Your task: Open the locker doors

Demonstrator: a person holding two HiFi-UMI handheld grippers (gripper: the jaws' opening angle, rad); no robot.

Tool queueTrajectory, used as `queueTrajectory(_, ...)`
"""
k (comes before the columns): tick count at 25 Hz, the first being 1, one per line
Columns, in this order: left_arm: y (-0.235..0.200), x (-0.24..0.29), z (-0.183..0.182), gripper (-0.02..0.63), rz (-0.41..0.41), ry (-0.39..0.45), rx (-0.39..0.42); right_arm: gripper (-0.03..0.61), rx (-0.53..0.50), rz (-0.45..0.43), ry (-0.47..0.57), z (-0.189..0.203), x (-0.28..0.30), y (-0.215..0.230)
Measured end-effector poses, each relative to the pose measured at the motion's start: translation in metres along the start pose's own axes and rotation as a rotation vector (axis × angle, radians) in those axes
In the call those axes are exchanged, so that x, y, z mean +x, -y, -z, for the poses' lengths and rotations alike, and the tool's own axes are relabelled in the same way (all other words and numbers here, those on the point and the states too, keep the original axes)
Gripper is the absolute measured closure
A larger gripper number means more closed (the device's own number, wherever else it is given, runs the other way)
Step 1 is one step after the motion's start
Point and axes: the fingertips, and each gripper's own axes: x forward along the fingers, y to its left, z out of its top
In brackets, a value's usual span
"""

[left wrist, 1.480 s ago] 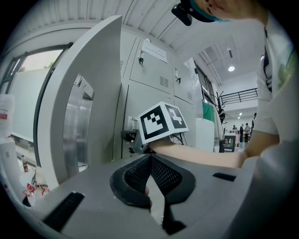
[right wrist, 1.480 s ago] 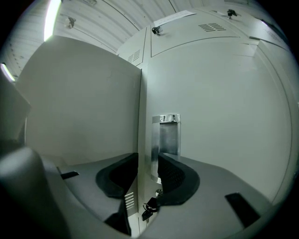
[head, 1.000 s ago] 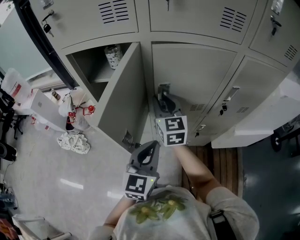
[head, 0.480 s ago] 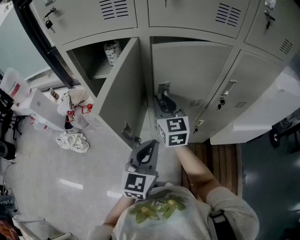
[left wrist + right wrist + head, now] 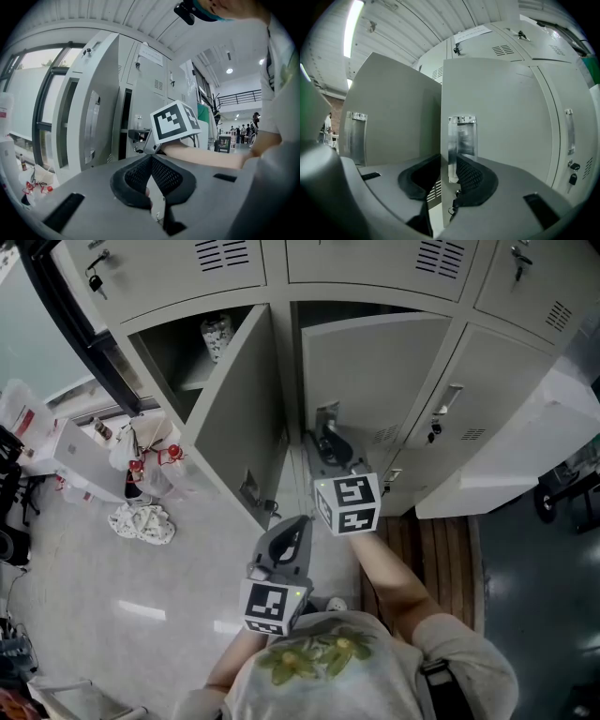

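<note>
Though one upper locker (image 5: 487,49) bears a label (image 5: 472,32), it seems illegible.

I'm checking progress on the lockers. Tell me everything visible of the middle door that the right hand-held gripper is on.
The middle locker door is a plain light-grey panel, metal by its look, with a chrome handle plate and louvre vents lower down. It stands ajar, a dark gap showing above its top edge. The right hand-held gripper straddles its free left edge at the handle, jaws closed on it.
</note>
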Motion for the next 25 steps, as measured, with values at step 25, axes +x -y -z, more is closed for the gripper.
queueTrajectory(25,0.03,-0.012,0.003,0.586,0.054,0.006,0.012,0.454,-0.017,0.016,-0.022,0.002,-0.063,0.002)
